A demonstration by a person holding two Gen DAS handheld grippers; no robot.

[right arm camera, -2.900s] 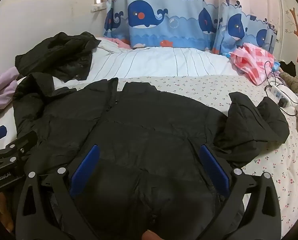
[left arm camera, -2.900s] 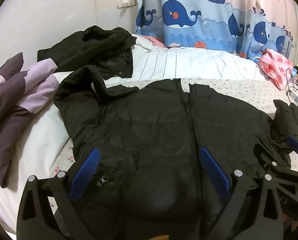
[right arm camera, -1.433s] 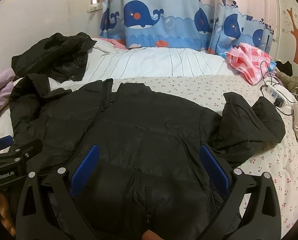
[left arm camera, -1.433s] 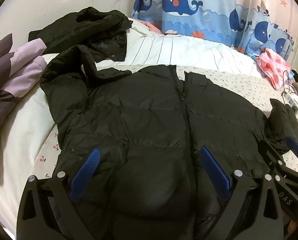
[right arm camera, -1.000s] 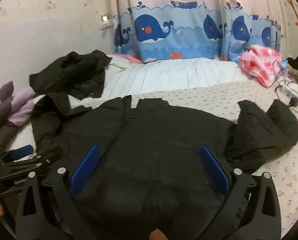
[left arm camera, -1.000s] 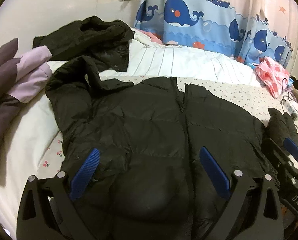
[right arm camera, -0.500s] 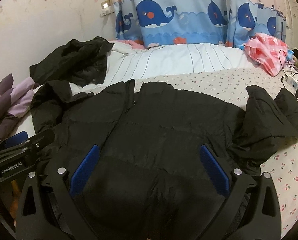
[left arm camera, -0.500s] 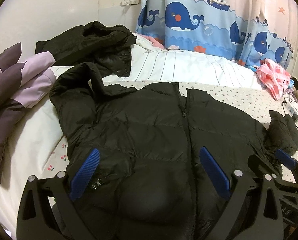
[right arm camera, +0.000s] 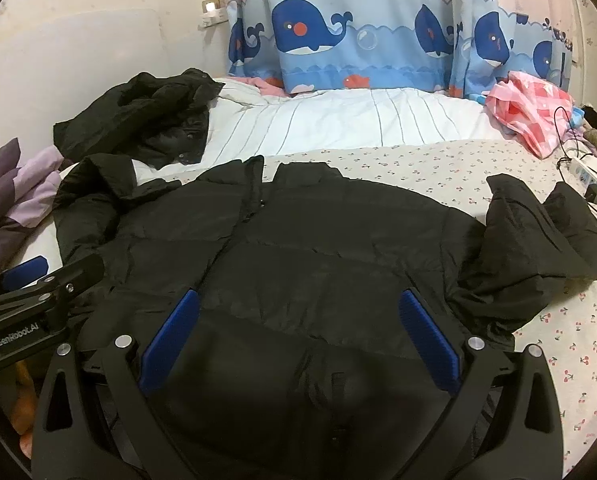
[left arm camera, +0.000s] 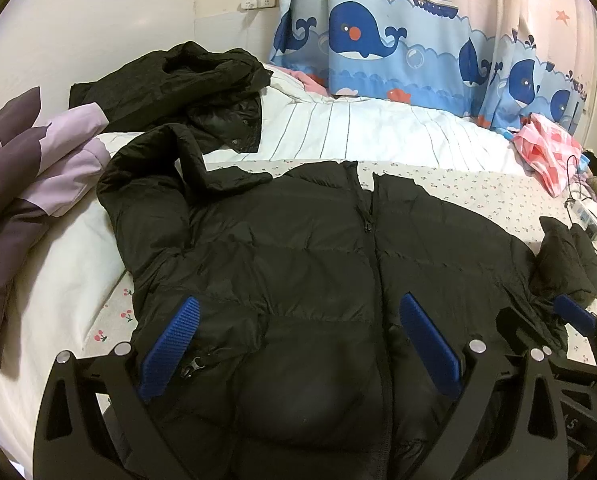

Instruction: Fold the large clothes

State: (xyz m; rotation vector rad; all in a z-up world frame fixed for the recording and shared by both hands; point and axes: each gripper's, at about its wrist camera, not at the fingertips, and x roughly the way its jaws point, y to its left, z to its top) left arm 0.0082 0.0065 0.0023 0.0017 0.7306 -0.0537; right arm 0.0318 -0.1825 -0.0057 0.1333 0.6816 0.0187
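**A:** Since the black puffer jacket [left arm camera: 314,264] lies front-up and zipped across the bed [left arm camera: 378,140], why do you hold your left claw [left arm camera: 298,344] where it is in the left wrist view?

**B:** You hover it spread wide over the hem, pinching nothing, blue pads either side of the lower front. I judge that puts you at the bottom edge, where a fold could begin. The left sleeve [left arm camera: 146,184] bends up toward the headboard and doubles back, so it isn't laid flat yet. The right claw [left arm camera: 570,320] shows at the far right, by the bunched right sleeve.

**A:** And the other black garment [left arm camera: 178,84] and the purple one [left arm camera: 30,176]?

**B:** They're piled off to the side, well apart from your hands, likely waiting their turn.

**A:** When you look through the right wrist view, what changes?

**B:** Nothing in grip: your right claw [right arm camera: 298,344] is also spread and empty above the jacket [right arm camera: 322,256] near the hem. The right sleeve [right arm camera: 538,240] sits crumpled in a heap beside the body, on the cherry-print sheet [right arm camera: 418,164]. The left claw [right arm camera: 30,280] shows at the left edge, over the jacket's side.

**A:** So why both low and open?

**B:** My guess is you're placed to tuck the sleeves in first; that heap needs flattening, or the puffy fill will spring the fold open.
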